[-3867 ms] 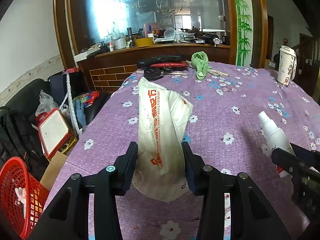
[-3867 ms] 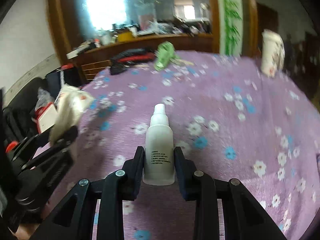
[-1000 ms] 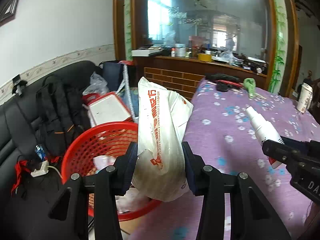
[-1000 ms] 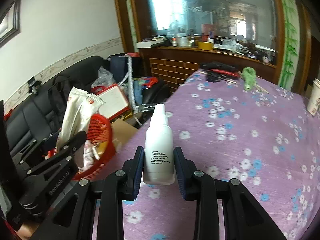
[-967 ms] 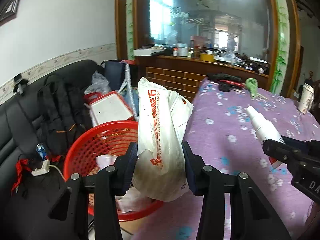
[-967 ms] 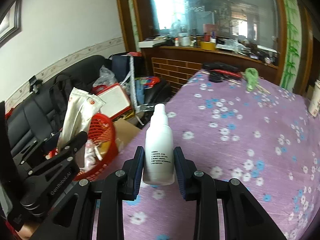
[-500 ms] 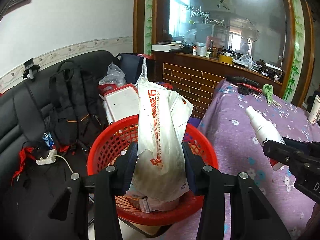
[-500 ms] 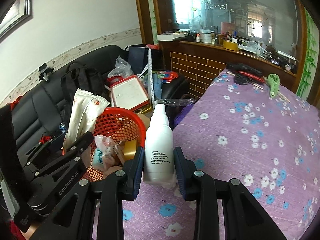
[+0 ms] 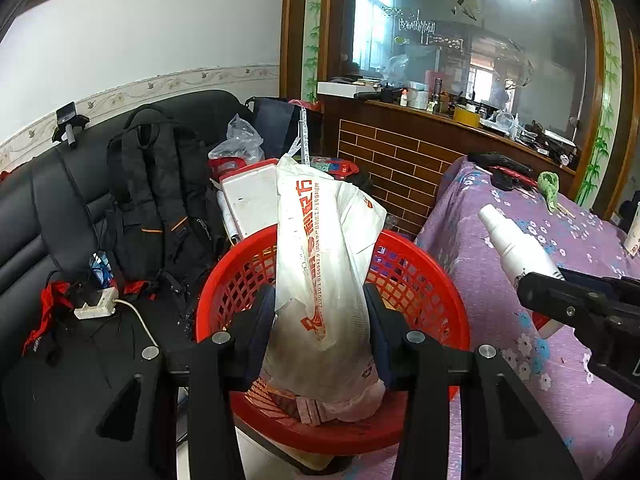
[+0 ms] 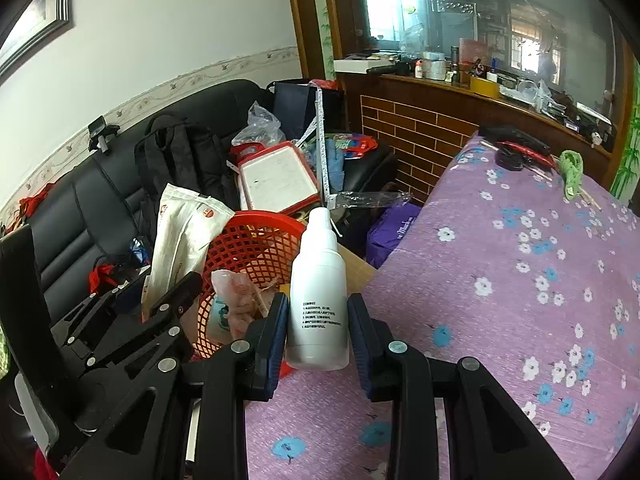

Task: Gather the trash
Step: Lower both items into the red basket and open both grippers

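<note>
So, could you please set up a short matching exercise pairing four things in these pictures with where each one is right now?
Things:
1. white bag
2. white bottle
3. red basket
4. green cloth

Places:
A. lying at the far end of the purple tablecloth
B. gripped by the right gripper
C. on the floor beside the table, with trash inside
D. gripped by the left gripper, above the basket

Pairs: 1-D, 2-B, 3-C, 4-A
</note>
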A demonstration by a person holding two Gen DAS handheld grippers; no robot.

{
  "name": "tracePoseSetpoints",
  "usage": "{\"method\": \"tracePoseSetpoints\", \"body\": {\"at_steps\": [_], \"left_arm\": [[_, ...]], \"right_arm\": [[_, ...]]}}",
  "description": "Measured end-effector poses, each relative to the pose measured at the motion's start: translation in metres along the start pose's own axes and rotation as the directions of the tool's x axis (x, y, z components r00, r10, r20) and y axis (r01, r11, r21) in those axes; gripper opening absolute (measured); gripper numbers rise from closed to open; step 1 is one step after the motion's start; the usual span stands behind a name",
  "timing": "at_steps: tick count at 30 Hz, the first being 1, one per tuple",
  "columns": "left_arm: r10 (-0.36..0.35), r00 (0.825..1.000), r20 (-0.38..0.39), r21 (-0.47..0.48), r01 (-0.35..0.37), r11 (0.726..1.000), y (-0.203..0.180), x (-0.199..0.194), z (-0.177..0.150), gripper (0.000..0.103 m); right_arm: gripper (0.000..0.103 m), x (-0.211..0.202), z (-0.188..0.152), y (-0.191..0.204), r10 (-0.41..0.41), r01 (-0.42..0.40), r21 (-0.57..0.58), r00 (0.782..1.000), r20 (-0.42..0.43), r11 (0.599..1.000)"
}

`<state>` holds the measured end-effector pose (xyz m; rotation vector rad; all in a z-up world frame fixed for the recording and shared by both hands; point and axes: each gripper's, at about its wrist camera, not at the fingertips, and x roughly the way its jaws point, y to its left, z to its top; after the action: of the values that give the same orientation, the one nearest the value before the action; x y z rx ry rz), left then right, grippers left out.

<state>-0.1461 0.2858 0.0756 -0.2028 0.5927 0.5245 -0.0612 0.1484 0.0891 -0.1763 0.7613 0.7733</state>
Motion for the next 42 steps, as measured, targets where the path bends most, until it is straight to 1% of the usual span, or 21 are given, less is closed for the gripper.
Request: {"method": "tracePoseSetpoints", "body": {"at_steps": [18, 31, 39, 42], "left_arm": [[0.017, 1.000, -0.014, -0.031, -0.017, 0.999, 0.018, 0.012, 0.000, 0.043], [0.021, 0.999, -0.036, -0.029, -0.023, 0.999, 0.021, 0.024, -0.001, 0.043], [0.017, 0.999, -0.052, -0.040, -0.019, 0.999, 0.025, 0.033, -0.001, 0.043], [0.008, 0.998, -0.058, -0.042, -0.011, 0.999, 0.026, 0.036, -0.001, 0.043]], "right_arm": [[0.032, 0.025, 0.015, 0.016, 0.032, -0.032, -0.006, 0.999, -0.023, 0.999], [0.033, 0.046, 0.021, 0.018, 0.051, -0.051, 0.012, 0.997, -0.050, 0.999], [0.033, 0.055, 0.028, 0.025, 0.060, -0.060, 0.008, 0.997, -0.053, 0.998], [0.034, 0.056, 0.032, 0.025, 0.060, -0.060, 0.014, 0.997, -0.048, 0.998]]}}
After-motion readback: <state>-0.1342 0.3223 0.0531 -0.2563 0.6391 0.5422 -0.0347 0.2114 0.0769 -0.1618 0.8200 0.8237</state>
